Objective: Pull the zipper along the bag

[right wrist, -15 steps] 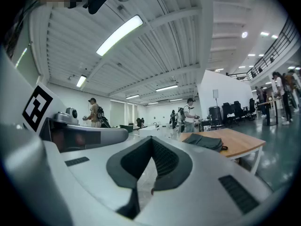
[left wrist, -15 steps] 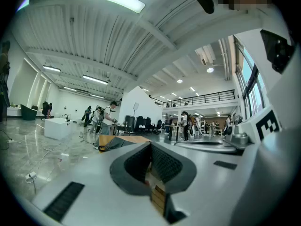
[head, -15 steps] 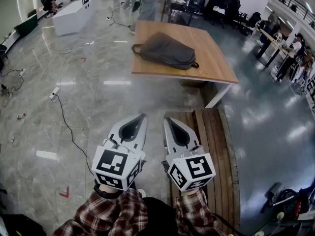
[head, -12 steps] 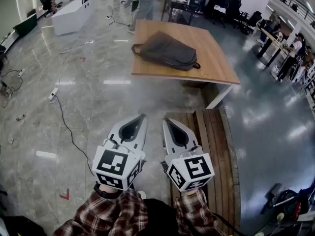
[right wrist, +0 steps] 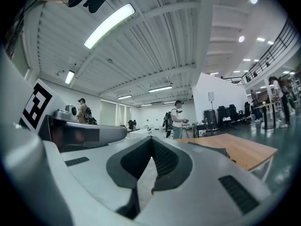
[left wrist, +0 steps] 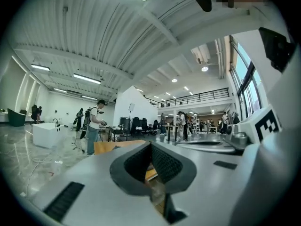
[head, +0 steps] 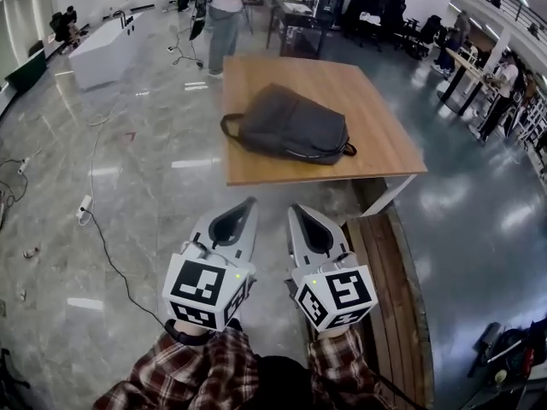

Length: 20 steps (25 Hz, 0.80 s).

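Dark grey bag (head: 291, 126) lies flat (straps leftward) on table (head: 376, 109).

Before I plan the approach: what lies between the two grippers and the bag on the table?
Head view: only shiny floor and bare table edge lie between the left gripper, the right gripper and the bag.

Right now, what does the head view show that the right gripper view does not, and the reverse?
Only the head view: the plaid sleeves and the wooden bench. Only the right gripper view: the ceiling lights. Both: the wooden table, a standing person in a white shirt, the left gripper and the right gripper, each with jaws together.
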Each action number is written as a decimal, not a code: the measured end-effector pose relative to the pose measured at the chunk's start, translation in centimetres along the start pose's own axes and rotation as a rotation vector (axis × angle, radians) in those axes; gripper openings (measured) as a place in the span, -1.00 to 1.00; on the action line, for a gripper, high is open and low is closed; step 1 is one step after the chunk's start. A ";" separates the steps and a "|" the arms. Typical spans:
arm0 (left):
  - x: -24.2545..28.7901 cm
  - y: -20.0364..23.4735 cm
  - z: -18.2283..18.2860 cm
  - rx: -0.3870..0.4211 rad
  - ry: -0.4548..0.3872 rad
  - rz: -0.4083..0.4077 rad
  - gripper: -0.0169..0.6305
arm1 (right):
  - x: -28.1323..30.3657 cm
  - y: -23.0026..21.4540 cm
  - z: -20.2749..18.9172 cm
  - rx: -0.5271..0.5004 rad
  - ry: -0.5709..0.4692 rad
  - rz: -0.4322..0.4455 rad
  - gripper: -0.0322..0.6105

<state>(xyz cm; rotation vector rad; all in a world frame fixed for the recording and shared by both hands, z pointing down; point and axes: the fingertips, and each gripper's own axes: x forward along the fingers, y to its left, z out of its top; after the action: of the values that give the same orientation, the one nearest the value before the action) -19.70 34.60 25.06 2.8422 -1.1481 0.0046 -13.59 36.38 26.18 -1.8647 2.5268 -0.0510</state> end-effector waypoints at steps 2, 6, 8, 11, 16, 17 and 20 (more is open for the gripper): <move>2.5 2.8 0.6 0.002 0.000 -0.013 -0.92 | 3.4 -1.3 0.4 0.002 -0.004 -0.027 -0.88; 7.1 6.2 -1.1 -0.025 0.047 -0.058 -0.92 | 7.7 -3.9 -1.0 0.028 0.027 -0.085 -0.88; 9.7 7.2 -2.1 -0.038 0.074 -0.079 -0.92 | 9.8 -5.6 -1.9 0.038 0.052 -0.101 -0.88; 14.2 8.1 -3.1 -0.050 0.106 -0.099 -0.92 | 12.9 -9.0 -2.9 0.059 0.080 -0.120 -0.88; 22.1 11.2 -3.3 -0.041 0.112 -0.081 -0.92 | 19.5 -14.9 -3.2 0.055 0.086 -0.100 -0.88; 24.0 11.9 -2.9 -0.038 0.105 -0.070 -0.92 | 21.0 -16.4 -2.8 0.050 0.080 -0.091 -0.88; 30.4 13.5 -1.2 -0.030 0.082 -0.041 -0.92 | 25.5 -21.4 -1.2 0.039 0.061 -0.064 -0.88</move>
<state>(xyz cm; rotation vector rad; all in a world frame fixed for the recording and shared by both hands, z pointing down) -7.18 3.91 28.16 2.8096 -1.0649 0.0998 -0.69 5.79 28.40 -1.9589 2.4839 -0.1580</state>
